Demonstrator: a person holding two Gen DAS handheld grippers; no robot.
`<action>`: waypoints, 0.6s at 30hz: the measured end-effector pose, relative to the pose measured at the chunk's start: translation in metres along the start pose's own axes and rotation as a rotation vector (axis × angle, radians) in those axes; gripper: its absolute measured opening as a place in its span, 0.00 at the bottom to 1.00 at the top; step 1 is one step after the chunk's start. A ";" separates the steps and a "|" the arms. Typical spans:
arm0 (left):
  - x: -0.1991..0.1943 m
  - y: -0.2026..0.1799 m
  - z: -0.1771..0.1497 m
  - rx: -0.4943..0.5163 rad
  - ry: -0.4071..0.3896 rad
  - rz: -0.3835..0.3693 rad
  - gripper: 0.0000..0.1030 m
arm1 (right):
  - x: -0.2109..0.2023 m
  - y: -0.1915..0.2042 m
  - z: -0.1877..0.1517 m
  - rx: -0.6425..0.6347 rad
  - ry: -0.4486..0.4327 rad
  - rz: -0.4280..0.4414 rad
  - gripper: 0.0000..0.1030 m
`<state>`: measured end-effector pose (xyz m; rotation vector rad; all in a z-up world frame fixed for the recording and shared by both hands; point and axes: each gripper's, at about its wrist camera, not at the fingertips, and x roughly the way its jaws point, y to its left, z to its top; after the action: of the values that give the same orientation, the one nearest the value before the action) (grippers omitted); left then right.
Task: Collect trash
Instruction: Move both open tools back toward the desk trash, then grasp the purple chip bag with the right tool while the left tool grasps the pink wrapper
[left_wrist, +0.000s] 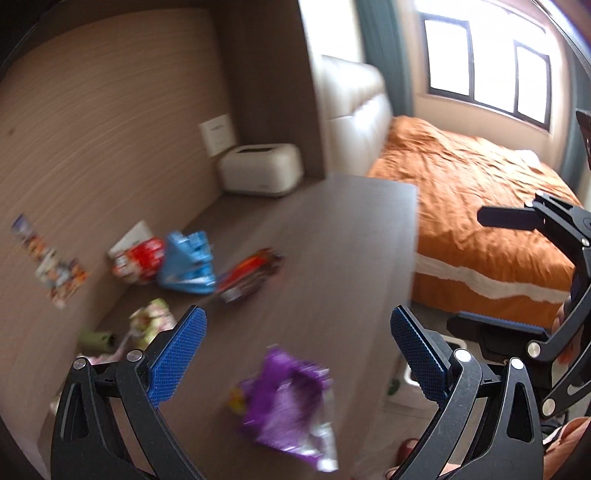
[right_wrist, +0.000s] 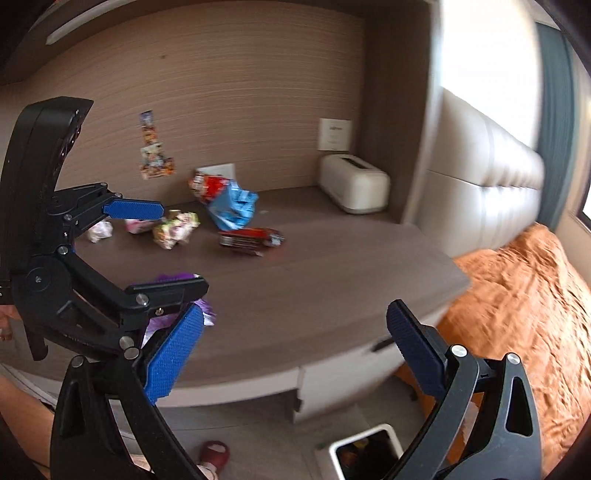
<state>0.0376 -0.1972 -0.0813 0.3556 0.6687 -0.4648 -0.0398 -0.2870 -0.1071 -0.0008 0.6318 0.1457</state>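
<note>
Trash lies on a brown desk (left_wrist: 332, 236). A purple wrapper (left_wrist: 286, 402) lies near the front edge, between and just below my left gripper's (left_wrist: 295, 354) open blue pads; it also peeks out behind that gripper in the right wrist view (right_wrist: 173, 277). Farther back lie a blue bag (left_wrist: 188, 264) (right_wrist: 232, 206), a red packet (left_wrist: 138, 258) (right_wrist: 207, 186), a dark red wrapper (left_wrist: 249, 273) (right_wrist: 251, 236) and crumpled pale wrappers (left_wrist: 151, 321) (right_wrist: 175, 227). My right gripper (right_wrist: 295, 345) is open and empty, off the desk's front edge. A white bin (right_wrist: 365, 456) stands on the floor below.
A cream toaster-like box (left_wrist: 258, 168) (right_wrist: 352, 188) stands at the desk's back corner. Stickers (right_wrist: 153, 147) are on the back wall. A bed with an orange cover (left_wrist: 480, 206) (right_wrist: 524, 306) lies to the right. Drawers (right_wrist: 354, 373) sit under the desk.
</note>
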 end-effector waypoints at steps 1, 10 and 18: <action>-0.002 0.017 -0.005 -0.025 0.002 0.033 0.95 | 0.007 0.011 0.004 -0.009 0.003 0.021 0.96; -0.005 0.115 -0.052 -0.149 0.031 0.229 0.95 | 0.057 0.084 0.021 -0.072 0.074 0.127 0.96; 0.007 0.175 -0.098 -0.144 0.082 0.294 0.95 | 0.097 0.118 0.012 -0.103 0.170 0.133 0.96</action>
<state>0.0830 -0.0079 -0.1294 0.3317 0.7117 -0.1216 0.0281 -0.1566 -0.1493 -0.0710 0.7935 0.3085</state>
